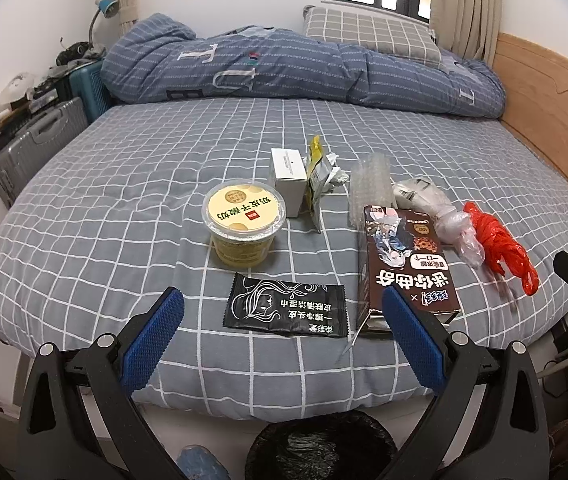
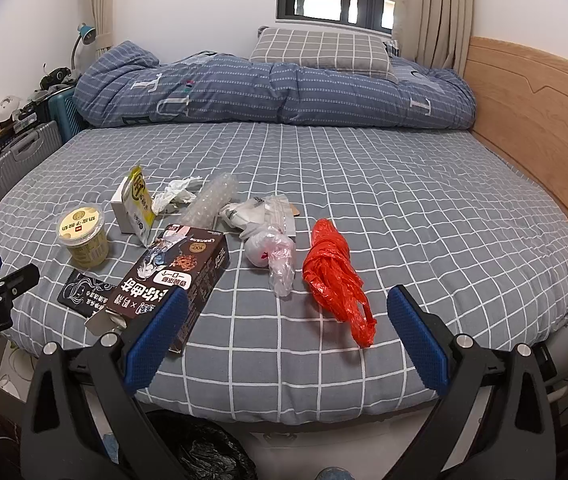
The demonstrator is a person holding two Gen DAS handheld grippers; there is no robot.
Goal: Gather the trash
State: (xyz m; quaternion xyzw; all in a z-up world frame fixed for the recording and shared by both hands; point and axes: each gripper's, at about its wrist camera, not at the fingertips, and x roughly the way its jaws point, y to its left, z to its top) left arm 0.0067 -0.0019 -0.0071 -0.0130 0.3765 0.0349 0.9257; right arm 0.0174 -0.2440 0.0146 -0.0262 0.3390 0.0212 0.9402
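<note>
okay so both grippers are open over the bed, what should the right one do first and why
Probably lower the right gripper onto the red plastic bag. Its jaws are open and empty, the bag lies just ahead between them, and the black-lined bin waits below the bed edge.

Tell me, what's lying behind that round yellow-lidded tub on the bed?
Behind the tub stands a white box, with a yellow-and-silver packet leaning on it and crumpled tissue beyond. The box's far side is hidden.

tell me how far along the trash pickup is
Nothing looks done yet. Both tongs, left and right, are open and empty. The yogurt cup, black wipe sachet, cookie box and red plastic bag still lie on the bed with other wrappers. The black-lined bin waits below.
</note>
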